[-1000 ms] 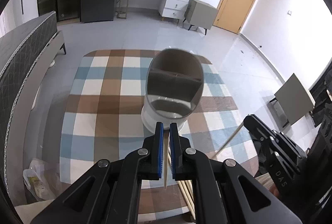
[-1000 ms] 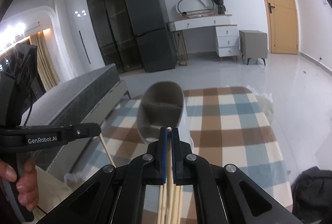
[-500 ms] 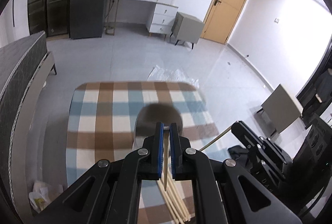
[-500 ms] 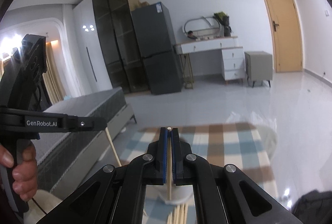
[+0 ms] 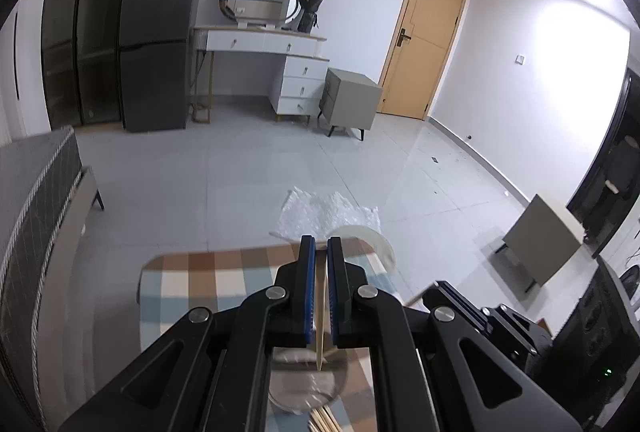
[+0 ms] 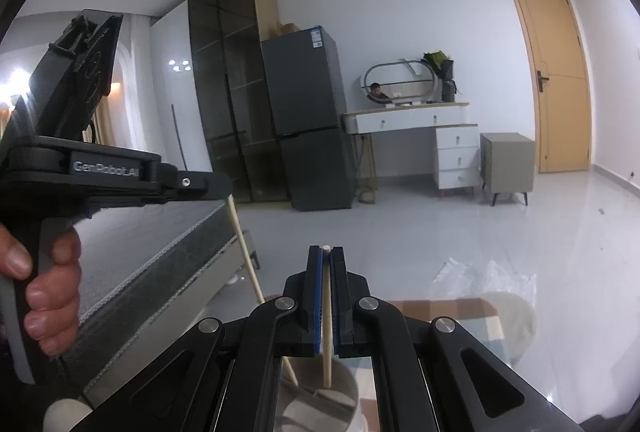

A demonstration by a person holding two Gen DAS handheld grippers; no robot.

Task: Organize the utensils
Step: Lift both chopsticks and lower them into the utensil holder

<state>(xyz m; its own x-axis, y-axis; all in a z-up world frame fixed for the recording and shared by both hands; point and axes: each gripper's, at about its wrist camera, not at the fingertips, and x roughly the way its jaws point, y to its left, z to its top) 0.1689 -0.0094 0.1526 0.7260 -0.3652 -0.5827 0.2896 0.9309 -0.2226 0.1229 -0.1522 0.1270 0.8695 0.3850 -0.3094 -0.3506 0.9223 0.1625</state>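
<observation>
My left gripper (image 5: 319,246) is shut on a wooden chopstick (image 5: 319,328) whose tip hangs over the grey utensil holder (image 5: 308,382) below. From the right wrist view the left gripper (image 6: 224,187) shows at left, its chopstick (image 6: 250,268) slanting down into the holder (image 6: 320,398). My right gripper (image 6: 326,256) is shut on another chopstick (image 6: 327,320), held upright with its lower end in the holder's mouth. More loose chopsticks (image 5: 326,420) lie on the checked cloth beside the holder.
The checked tablecloth (image 5: 208,280) covers the table. A white round object (image 5: 374,244) sits at its far right edge. On the floor beyond lie bubble wrap (image 5: 324,213), a grey bed (image 5: 36,199) to the left and a small grey table (image 5: 540,236) to the right.
Both grippers have lifted and tilted up, so the holder has dropped from mid-frame to the bottom edge. Both chopsticks now point down at the holder's opening.
</observation>
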